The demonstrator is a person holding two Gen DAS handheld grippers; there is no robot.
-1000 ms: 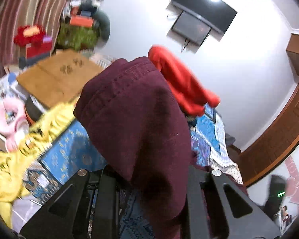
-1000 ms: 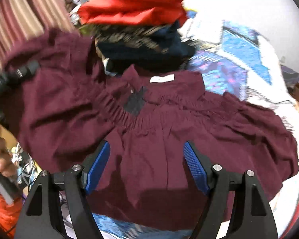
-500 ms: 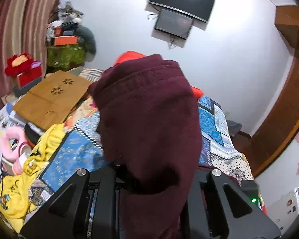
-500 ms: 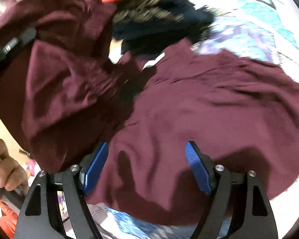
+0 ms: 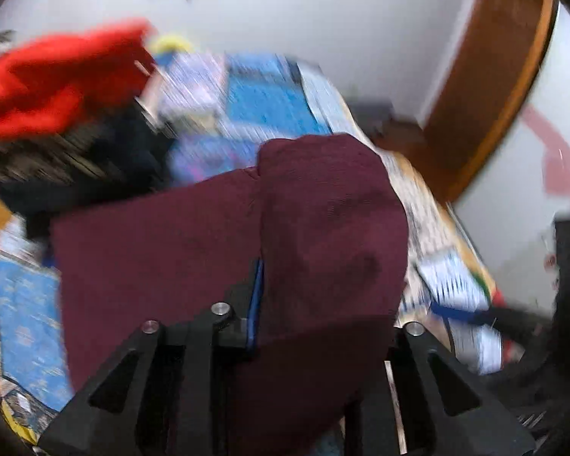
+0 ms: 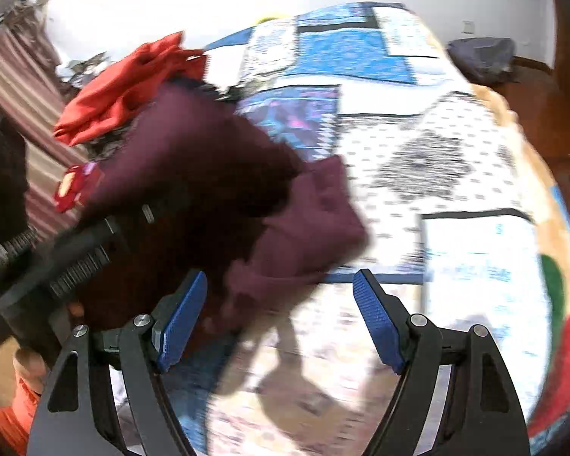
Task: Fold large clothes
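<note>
a home bedroom: a bed under a blue-and-white patchwork quilt point(image 6: 361, 57) stretched ahead of the fingers, a pile of red and dark clothes point(image 6: 125, 83) lay to their left, striped curtains point(image 6: 15, 72) hung further left, and wooden trim point(image 5: 486, 76) lined the wall at right.

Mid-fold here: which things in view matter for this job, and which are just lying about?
In the job:
- maroon garment, bunched and gripped in the left gripper
- right gripper, jaws open, holding nothing
- patchwork bedspread, the folding surface

Lying about:
- red clothing on the pile at the bed's far side
- dark clothes under it
- wooden door frame
</note>
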